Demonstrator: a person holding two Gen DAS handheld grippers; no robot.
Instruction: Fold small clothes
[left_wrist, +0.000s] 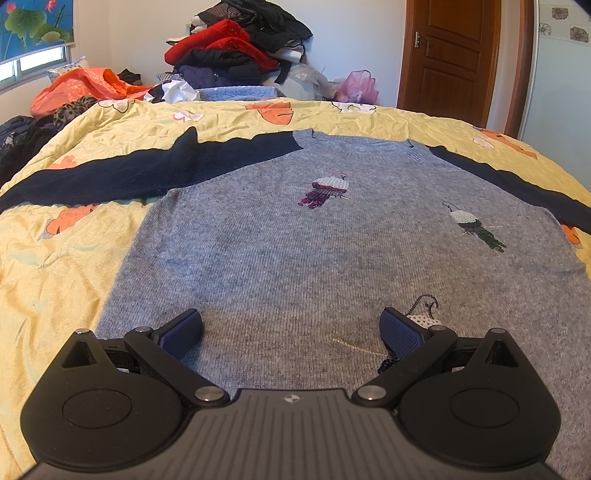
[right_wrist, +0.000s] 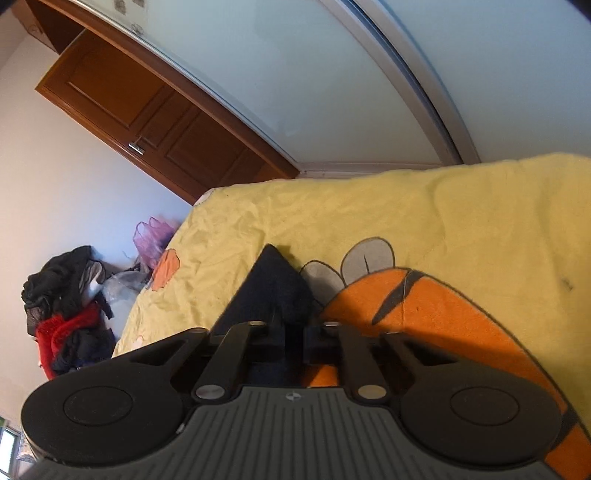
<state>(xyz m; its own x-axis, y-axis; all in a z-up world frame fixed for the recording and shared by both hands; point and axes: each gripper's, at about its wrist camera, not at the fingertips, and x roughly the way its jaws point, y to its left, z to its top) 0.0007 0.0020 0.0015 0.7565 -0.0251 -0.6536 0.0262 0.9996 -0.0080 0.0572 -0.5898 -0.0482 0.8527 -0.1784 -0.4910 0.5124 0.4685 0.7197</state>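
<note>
The left gripper (left_wrist: 291, 332) hovers with its jaws spread wide over the hem of the grey sweater (left_wrist: 314, 251), which lies flat on the yellow bedspread (left_wrist: 74, 266). The right gripper (right_wrist: 293, 341) is clamped on the tip of a navy sleeve (right_wrist: 273, 288). Beyond, a clothes pile (left_wrist: 236, 48) sits against the wall.

This is a bedroom in a home. A bed (left_wrist: 229, 122) with a crumpled yellow cartoon-print cover fills the middle of both views. Behind it, at the top centre of the left wrist view, a heap of clothes (left_wrist: 236, 48) is piled against a white wall, with an orange plastic bag (left_wrist: 85, 88) to its left and a pink one (left_wrist: 358, 86) to its right. A panelled wooden door (left_wrist: 448, 55) stands at upper right, and a window with a lotus-print blind (left_wrist: 35, 26) at upper left.
</note>
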